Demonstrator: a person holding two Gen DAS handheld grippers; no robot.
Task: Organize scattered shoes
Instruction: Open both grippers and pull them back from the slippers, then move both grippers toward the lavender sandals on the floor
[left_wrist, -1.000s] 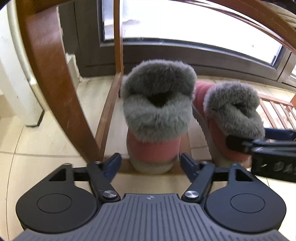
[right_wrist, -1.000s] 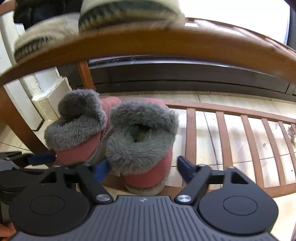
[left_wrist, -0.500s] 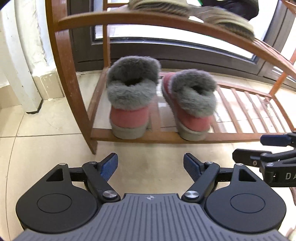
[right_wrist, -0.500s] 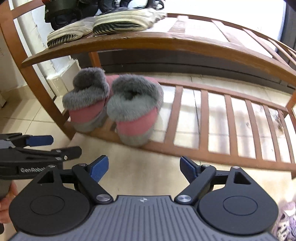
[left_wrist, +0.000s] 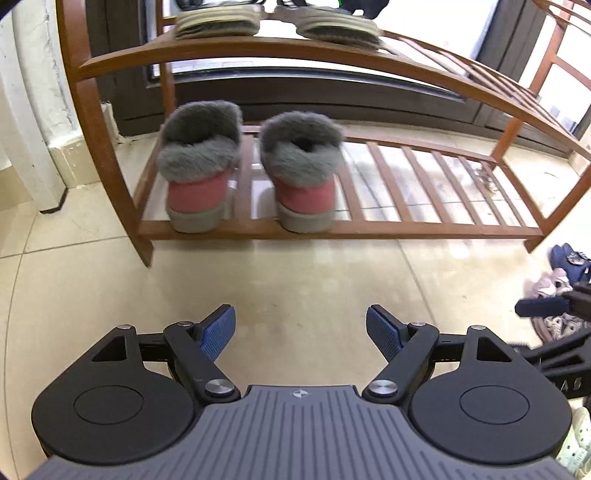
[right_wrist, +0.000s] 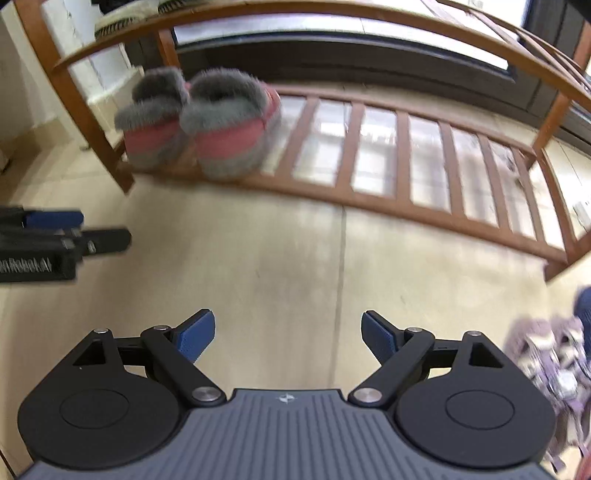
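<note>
left wrist: left gripper withdrawn from pink boots, empty.

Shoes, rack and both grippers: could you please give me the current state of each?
Left pink boot: upright on bottom shelf.
Right pink boot: upright beside it.
Shoe rack: bottom shelf otherwise bare.
Lilac shoes: on floor.
Left gripper: open, empty.
Right gripper: open, empty.

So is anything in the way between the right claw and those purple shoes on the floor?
Nothing visible is. The right claw is open and empty over bare floor tile, and the purple shoes lie on the floor just off to its right side.
</note>
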